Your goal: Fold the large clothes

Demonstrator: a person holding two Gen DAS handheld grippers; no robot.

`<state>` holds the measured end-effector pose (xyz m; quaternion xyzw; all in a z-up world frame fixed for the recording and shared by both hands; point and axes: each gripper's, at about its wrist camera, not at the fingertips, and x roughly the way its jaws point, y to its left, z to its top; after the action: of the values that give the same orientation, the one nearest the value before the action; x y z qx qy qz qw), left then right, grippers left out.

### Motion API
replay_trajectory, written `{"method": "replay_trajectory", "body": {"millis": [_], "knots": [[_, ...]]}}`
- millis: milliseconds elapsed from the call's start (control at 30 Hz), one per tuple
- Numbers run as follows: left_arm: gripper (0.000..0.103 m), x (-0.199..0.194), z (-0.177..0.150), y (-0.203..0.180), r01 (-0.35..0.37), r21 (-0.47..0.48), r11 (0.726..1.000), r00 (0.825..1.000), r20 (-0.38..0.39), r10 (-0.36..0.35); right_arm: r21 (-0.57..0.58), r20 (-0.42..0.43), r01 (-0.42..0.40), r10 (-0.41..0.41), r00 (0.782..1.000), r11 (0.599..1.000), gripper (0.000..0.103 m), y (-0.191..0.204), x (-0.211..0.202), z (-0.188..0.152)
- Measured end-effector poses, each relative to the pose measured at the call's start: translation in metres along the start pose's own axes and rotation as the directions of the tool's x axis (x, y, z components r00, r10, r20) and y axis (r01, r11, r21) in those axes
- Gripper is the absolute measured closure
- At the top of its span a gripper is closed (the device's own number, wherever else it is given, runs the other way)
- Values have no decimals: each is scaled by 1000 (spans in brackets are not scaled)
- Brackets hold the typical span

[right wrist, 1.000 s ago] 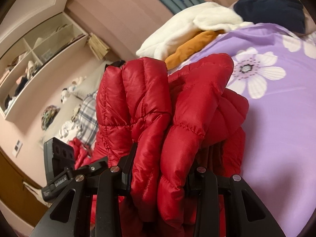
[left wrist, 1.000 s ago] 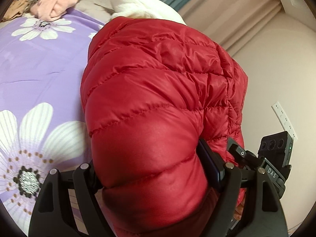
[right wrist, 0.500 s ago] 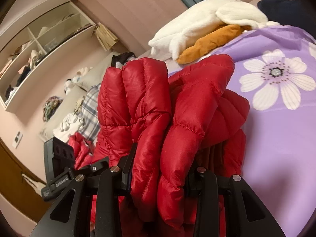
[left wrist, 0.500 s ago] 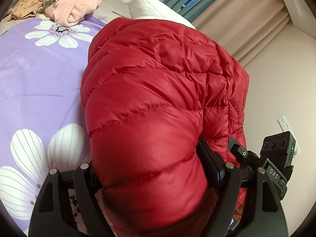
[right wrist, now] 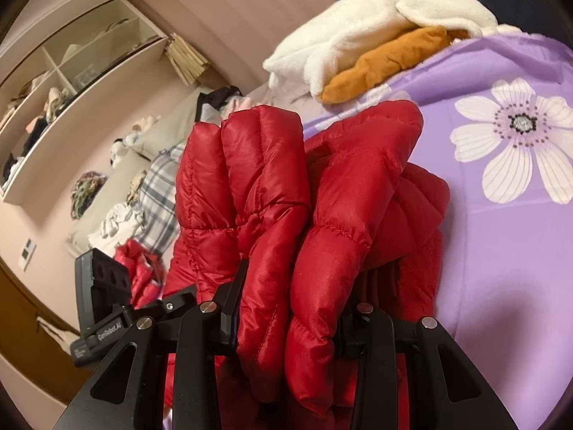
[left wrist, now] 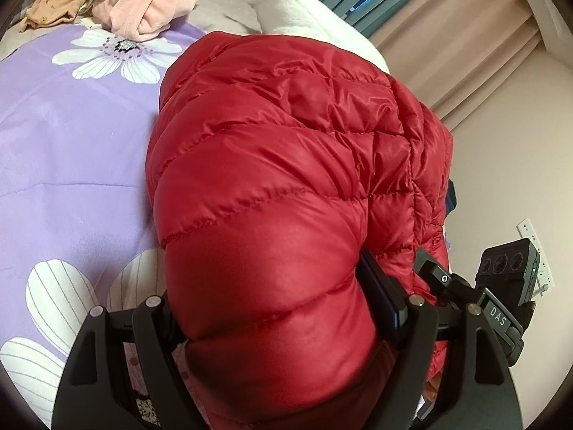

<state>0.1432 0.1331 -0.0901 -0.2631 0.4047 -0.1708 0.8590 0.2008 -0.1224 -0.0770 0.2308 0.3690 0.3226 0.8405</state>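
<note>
1. Red quilted down jacket (left wrist: 272, 193) fills the middle of both views; it is bunched up and held above the bed (left wrist: 71, 165), which wears a purple cover printed with white flowers.
2. Left hand-held gripper (left wrist: 283, 308) is clenched on a thick, puffy roll of the jacket: the roll bulges between its two black fingers (left wrist: 383, 297) and spreads them wide.
3. Right hand-held gripper (right wrist: 286, 308) is clenched on several narrower folds of the same jacket (right wrist: 272, 193), stacked side by side and pressed between its fingers (right wrist: 232, 294).
4. In the right wrist view the gathered folds stand up out of the jaws, with more of the jacket hanging below and to the left of the gripper.
5. At the far edge of the bed lies a white fleece garment (right wrist: 369, 25) on top of an orange one (right wrist: 386, 64), with a dark navy piece (right wrist: 519, 3) at the far right corner.
6. In the left wrist view a pink garment (left wrist: 150, 10) and a tan one (left wrist: 53, 7) lie crumpled at the far left edge of the bed.
7. Beyond the bed's left side, in the right wrist view, a plaid cloth (right wrist: 157, 193) and other loose laundry lie below a wall shelf (right wrist: 82, 71).
8. Beige curtains (left wrist: 465, 36) hang behind the bed.
</note>
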Motion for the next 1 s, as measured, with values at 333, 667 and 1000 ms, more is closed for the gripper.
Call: {"method": "replay_trajectory", "body": {"millis": [333, 667, 1000], "knots": [[20, 10, -3, 8, -25, -10, 1000, 1000, -11, 25, 58, -22, 30, -29, 999, 998, 62, -13, 8, -8], [19, 14, 1, 12, -32, -11, 999, 999, -9, 32, 70, -23, 39, -37, 999, 997, 62, -15, 8, -10], [18, 14, 0, 12, -33, -10, 999, 999, -9, 33, 76, -19, 39, -38, 999, 996, 62, -17, 9, -11]]}}
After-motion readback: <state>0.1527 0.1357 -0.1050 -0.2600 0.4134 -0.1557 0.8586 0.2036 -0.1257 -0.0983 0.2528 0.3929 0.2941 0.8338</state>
